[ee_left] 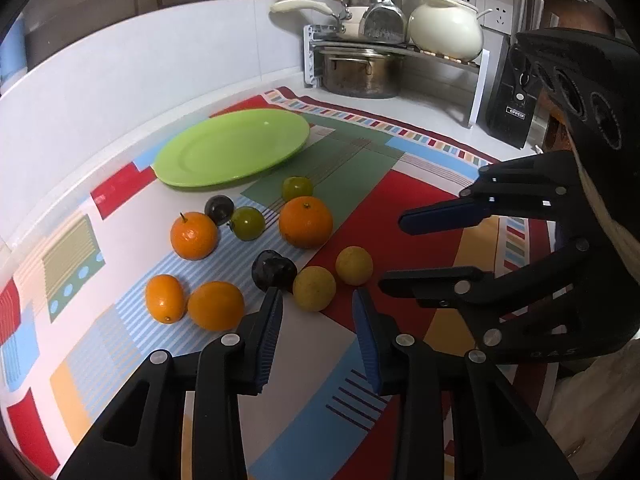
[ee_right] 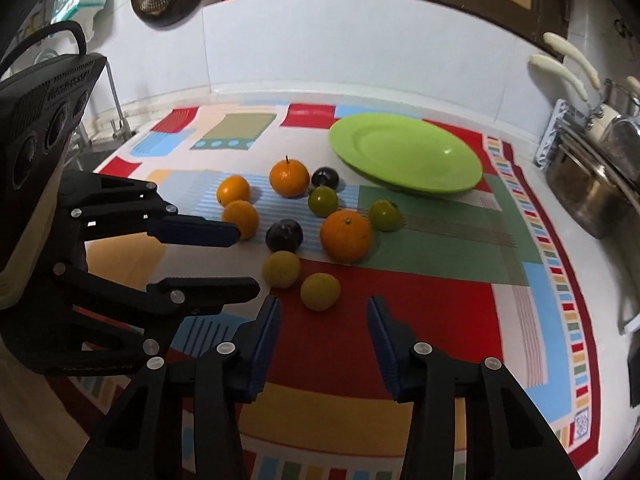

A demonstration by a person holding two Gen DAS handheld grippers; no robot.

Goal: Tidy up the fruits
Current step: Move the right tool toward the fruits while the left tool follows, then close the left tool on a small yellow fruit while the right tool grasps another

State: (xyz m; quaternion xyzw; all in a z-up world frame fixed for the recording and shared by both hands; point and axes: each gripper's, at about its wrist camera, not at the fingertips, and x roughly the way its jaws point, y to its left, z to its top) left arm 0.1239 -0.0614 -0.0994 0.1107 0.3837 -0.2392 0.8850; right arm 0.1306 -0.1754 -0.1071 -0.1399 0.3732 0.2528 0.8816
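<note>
Several fruits lie loose on a patterned cloth (ee_left: 400,208): oranges (ee_left: 306,222) (ee_right: 345,235), small kumquats (ee_left: 165,298), yellow fruits (ee_left: 314,288) (ee_right: 320,291), green fruits (ee_left: 248,223) and dark plums (ee_left: 274,271) (ee_right: 284,235). An empty green plate (ee_left: 232,146) (ee_right: 406,152) sits behind them. My left gripper (ee_left: 318,300) is open and empty, just in front of a yellow fruit and a plum. My right gripper (ee_right: 323,306) is open and empty, close in front of a yellow fruit. Each gripper shows in the other's view: the right one (ee_left: 394,252), the left one (ee_right: 248,258).
A rack with pots (ee_left: 360,72) and a white casserole (ee_left: 446,26) stands at the back right corner, beside a black appliance (ee_left: 514,96). A white backsplash wall (ee_right: 360,48) runs behind the cloth. A sink tap (ee_right: 116,120) is at the far left.
</note>
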